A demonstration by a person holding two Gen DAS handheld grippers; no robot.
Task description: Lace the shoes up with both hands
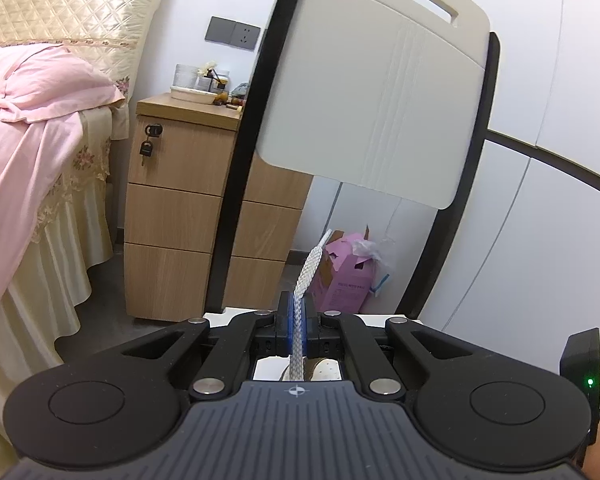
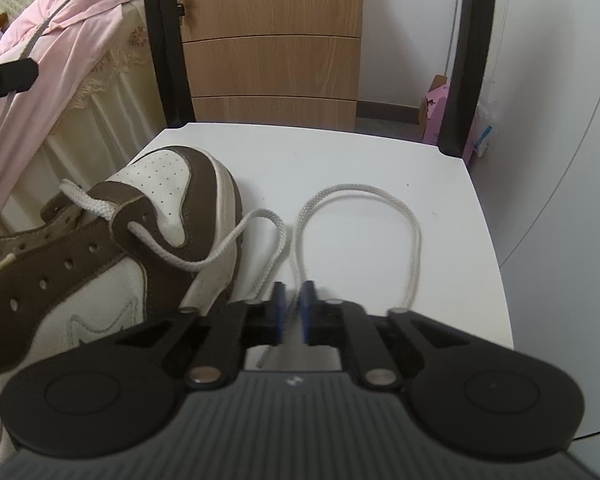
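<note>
A white chair seat carries everything. A brown-and-white shoe lies on its left part. Just right of the shoe, a white lace curls in a loop on the bare seat.

left tool clamped tight, right tool slightly agape
</note>
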